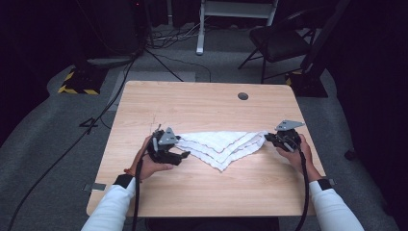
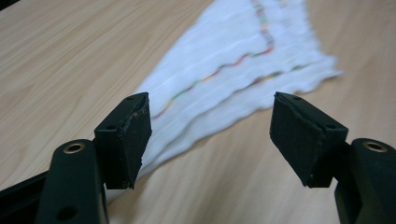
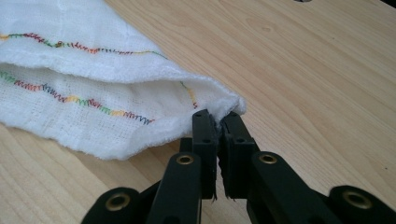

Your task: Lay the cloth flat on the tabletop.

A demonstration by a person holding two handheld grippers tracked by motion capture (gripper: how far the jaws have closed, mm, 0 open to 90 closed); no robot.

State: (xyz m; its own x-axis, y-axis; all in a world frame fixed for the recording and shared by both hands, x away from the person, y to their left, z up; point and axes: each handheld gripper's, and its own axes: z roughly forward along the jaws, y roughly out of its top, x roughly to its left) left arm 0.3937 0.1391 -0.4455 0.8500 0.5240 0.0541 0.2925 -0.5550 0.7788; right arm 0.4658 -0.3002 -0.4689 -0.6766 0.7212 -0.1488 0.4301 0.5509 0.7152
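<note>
Overall, the table [image 1: 207,103] is a rectangular slab of pale wood-grain laminate with rounded corners and a round dark cable hole near its far right edge. It stands on grey carpet [image 1: 43,139].

Cloth [image 1: 222,144]: white, soft, loosely woven, folded into a rough triangle several layers thick, lying flat on the table's middle, slightly toward the near side. Its long edge runs left to right and its point faces the person. Wavy lines of multicoloured zigzag stitching run near the hems; the right gripper view shows the open gauze-like weave and fuzzy edges. In the left gripper view the layers step back one behind another, slightly blurred.

Left gripper [image 2: 212,135]: black, hard plastic with brass-coloured rivets, square rubbery pads [image 2: 128,140] on the jaw tips. Jaws stand wide apart with nothing between them. The cloth's left corner lies just beside and under the left pad; contact cannot be told. In the high view this gripper sits at the cloth's left end, held in the left hand [image 1: 149,166], with a grey three-cornered plate on top.

Right gripper [image 3: 218,122]: same build, jaws pressed together, pinching the cloth's right corner, where the fabric bunches into a small rounded tuft at the tips. The right hand [image 1: 294,153] holds it at the cloth's right end. Both sleeves are white.
</note>
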